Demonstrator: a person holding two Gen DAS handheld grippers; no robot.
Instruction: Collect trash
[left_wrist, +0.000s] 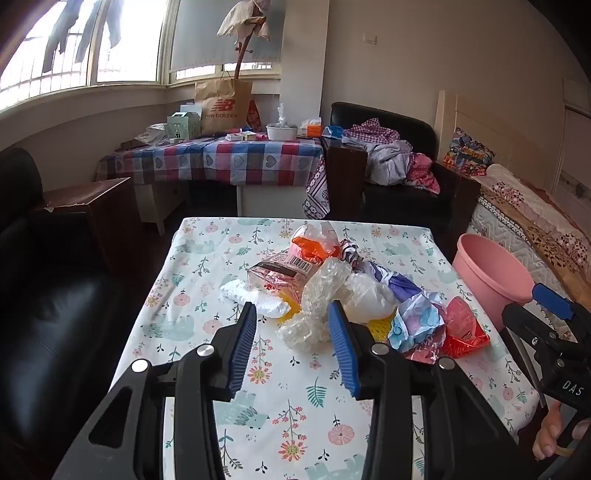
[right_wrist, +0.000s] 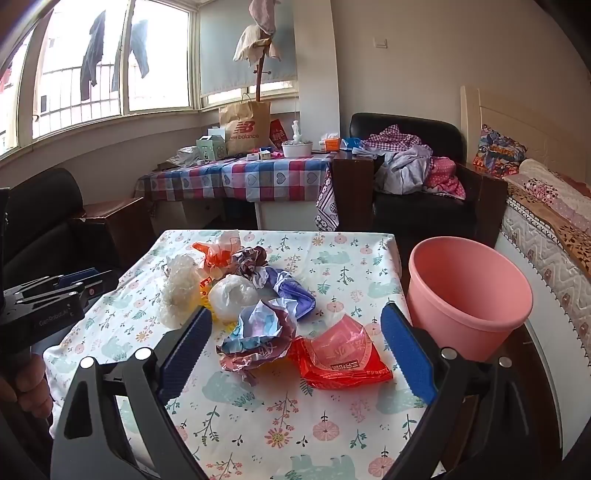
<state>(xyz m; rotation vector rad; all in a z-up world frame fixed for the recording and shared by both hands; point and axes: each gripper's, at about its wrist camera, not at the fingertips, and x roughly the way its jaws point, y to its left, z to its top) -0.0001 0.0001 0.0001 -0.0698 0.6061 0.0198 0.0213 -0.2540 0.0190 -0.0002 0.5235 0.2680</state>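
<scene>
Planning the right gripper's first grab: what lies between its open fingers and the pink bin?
In the right wrist view, the red wrapper lies between the right gripper fingers; toward the pink bin only bare tablecloth shows.

I see daylight coming through a curved bay window (right_wrist: 110, 74) with clothes hanging outside its bars. Below it stands a side table (left_wrist: 221, 162) under a checked cloth, cluttered with boxes and a brown paper bag (left_wrist: 221, 103). A black armchair (right_wrist: 417, 177) piled with clothes sits against the pale wall (right_wrist: 399, 55), and a bed (right_wrist: 546, 229) runs along the right.
</scene>
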